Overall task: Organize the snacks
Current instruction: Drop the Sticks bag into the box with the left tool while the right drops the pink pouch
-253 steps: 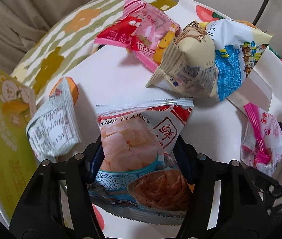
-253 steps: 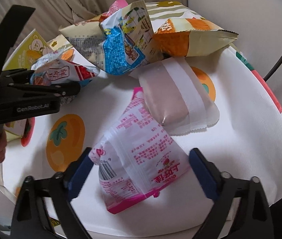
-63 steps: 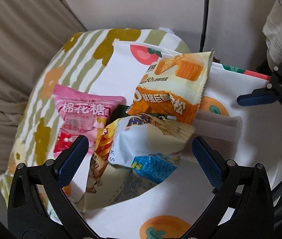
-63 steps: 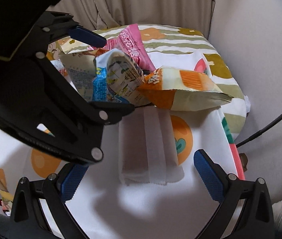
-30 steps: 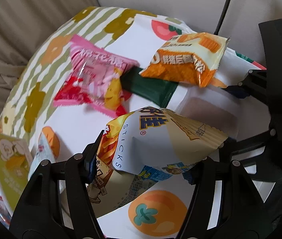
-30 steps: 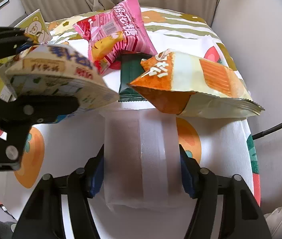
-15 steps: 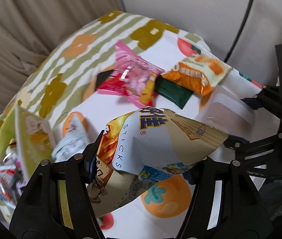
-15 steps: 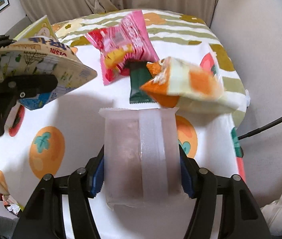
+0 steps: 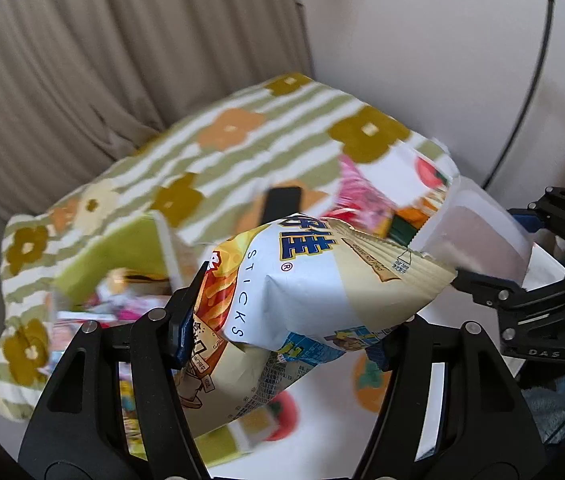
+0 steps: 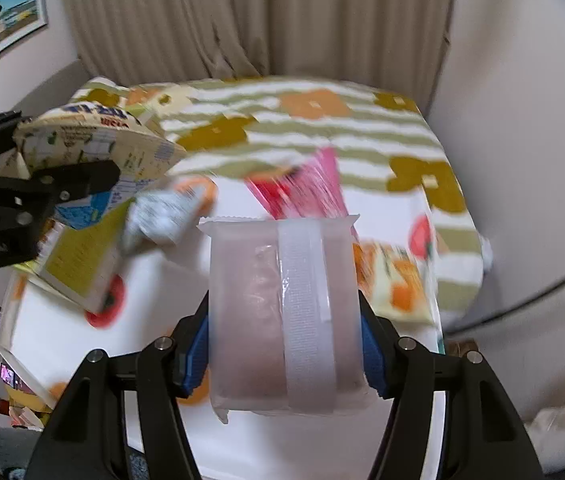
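Note:
My left gripper is shut on a puffy white, yellow and blue bag of sticks, held in the air above the table. In the right wrist view the same bag sits in the left gripper at the far left. My right gripper is shut on a translucent white packet with a pinkish filling, also clear of the table. From the left wrist view that packet and the right gripper appear at the right.
Below lie a pink bag, an orange and cream bag, a small silver packet and a green box. They rest on the fruit-print cloth beside a striped flower cloth. Curtain and wall stand behind.
Both grippers have risen with their packets still held. The table and the snacks on it now look smaller, farther below and blurred.

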`<state>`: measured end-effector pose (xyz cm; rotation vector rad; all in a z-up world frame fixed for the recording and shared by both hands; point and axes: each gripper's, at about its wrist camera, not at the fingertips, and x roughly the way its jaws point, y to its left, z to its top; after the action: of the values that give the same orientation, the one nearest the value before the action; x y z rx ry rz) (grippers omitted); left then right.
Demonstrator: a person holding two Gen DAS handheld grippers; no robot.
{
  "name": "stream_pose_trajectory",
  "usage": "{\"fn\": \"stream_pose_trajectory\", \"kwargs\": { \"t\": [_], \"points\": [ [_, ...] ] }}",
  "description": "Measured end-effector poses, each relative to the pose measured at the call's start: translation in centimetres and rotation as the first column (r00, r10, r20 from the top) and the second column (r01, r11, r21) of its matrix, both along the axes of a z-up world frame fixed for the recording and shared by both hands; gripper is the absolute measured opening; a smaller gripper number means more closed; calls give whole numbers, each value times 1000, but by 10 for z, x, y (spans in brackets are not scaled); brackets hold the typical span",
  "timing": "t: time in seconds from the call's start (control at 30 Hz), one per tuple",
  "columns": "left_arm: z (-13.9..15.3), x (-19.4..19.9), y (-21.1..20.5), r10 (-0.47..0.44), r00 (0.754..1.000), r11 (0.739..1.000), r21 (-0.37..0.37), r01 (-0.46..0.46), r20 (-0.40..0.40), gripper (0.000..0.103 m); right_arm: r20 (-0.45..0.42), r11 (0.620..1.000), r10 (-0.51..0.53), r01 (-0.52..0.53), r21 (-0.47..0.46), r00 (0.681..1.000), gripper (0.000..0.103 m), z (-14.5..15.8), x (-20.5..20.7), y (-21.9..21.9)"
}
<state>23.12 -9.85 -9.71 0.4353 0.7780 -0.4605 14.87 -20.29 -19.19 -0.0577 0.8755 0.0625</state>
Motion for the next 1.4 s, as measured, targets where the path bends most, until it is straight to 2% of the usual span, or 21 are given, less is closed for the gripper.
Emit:
{"fn": "stream_pose_trajectory", "kwargs": {
  "t": [0.1,0.3,0.53,0.7,0.8,0.83,0.87,0.93,1.1,1.4],
  "points": [
    [12,6,34,53,998,998,-14,-53,26,61,42,998,55,-56,5,998,58,18,11,28],
    [20,24,105,179,983,984,-17,-179,41,61,88,985,161,-166,42,983,58,34,39,89],
    [7,32,176,259,966,965,-23,-260,-15,61,77,971,223,-228,71,972,58,36,72,153],
    [-15,28,214,245,966,968,-27,-248,-82,61,55,969,227,-231,82,972,58,29,86,189],
    [-26,24,224,215,971,975,-36,-220,-105,65,38,973,212,-215,86,976,58,25,90,203],
    [-29,23,227,195,974,978,-48,-202,-118,79,34,974,204,-207,88,978,58,23,91,206],
    [-32,23,229,185,974,980,-49,-192,-128,101,28,977,193,-195,92,981,58,21,92,209],
    [-34,20,230,184,977,980,-49,-191,-110,103,19,979,179,-180,98,984,58,20,94,211],
    [-35,17,237,183,974,977,-87,-195,-136,103,-14,982,170,-168,82,985,58,17,97,216],
    [-45,23,245,275,951,957,-52,-284,-139,103,-91,967,226,-212,142,970,58,-5,128,225]
  ]
}}
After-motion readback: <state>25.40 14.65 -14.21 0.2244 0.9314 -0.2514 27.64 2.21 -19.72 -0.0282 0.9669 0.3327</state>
